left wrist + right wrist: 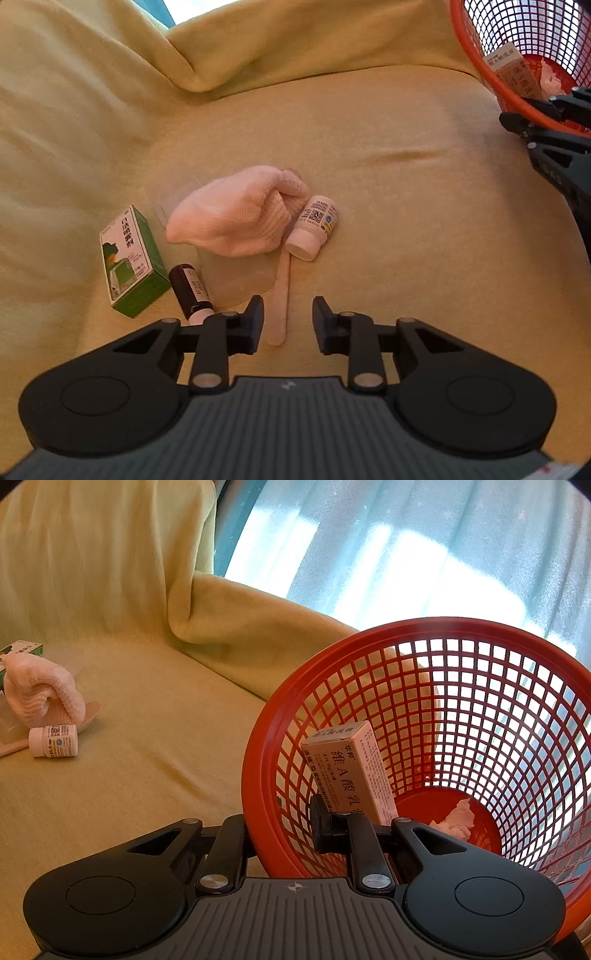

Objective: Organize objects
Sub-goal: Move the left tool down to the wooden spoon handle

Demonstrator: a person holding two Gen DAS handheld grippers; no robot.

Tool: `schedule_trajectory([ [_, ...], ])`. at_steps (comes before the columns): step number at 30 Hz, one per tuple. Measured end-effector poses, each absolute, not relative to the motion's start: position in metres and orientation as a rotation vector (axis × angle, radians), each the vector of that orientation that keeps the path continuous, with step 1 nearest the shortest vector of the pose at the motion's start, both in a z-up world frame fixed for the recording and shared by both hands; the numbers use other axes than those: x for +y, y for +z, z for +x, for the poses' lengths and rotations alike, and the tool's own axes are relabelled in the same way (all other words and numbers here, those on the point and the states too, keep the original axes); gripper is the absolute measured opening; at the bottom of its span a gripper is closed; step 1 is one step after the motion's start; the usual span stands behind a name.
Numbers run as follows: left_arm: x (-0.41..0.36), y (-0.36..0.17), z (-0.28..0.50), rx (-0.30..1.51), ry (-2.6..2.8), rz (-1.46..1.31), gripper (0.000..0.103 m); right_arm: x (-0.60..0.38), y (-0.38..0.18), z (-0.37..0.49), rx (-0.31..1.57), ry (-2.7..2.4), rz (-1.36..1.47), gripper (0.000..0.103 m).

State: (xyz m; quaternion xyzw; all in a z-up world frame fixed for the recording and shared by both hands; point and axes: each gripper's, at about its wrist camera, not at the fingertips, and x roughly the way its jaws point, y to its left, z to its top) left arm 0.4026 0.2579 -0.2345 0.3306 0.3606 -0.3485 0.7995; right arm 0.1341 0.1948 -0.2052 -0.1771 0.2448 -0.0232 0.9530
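On the yellow blanket [406, 221] lie a pale wooden stick [280, 291], a balled pink cloth [236, 218], a small white bottle [312, 229] on its side, a green box [129, 262] and a dark vial [190, 291]. My left gripper [288, 325] hangs over the near end of the stick. Its jaws stand apart, the stick lies between them, and the pads do not press on it. My right gripper [288, 834] is shut on the near wall of the red mesh basket [255, 760], one finger inside and one outside. The basket is tipped toward me.
Inside the basket lie a white medicine box [347, 771] and a crumpled tissue [456, 819]. A clear plastic sheet [236, 277] lies under the cloth. The blanket rises in folds [192, 62] at the back. A bright curtained window [406, 554] is behind.
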Motion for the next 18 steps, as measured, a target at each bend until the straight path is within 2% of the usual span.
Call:
schedule_trajectory([
  [8,0.262,-0.252,0.425,0.861,-0.713,0.598,0.011,0.196,-0.207,0.132,0.499,-0.048,-0.368,0.013],
  [18,0.298,-0.243,0.367,0.882,-0.705,0.639,0.010,0.195,-0.206,0.132,0.499,-0.047,-0.367,0.013],
])
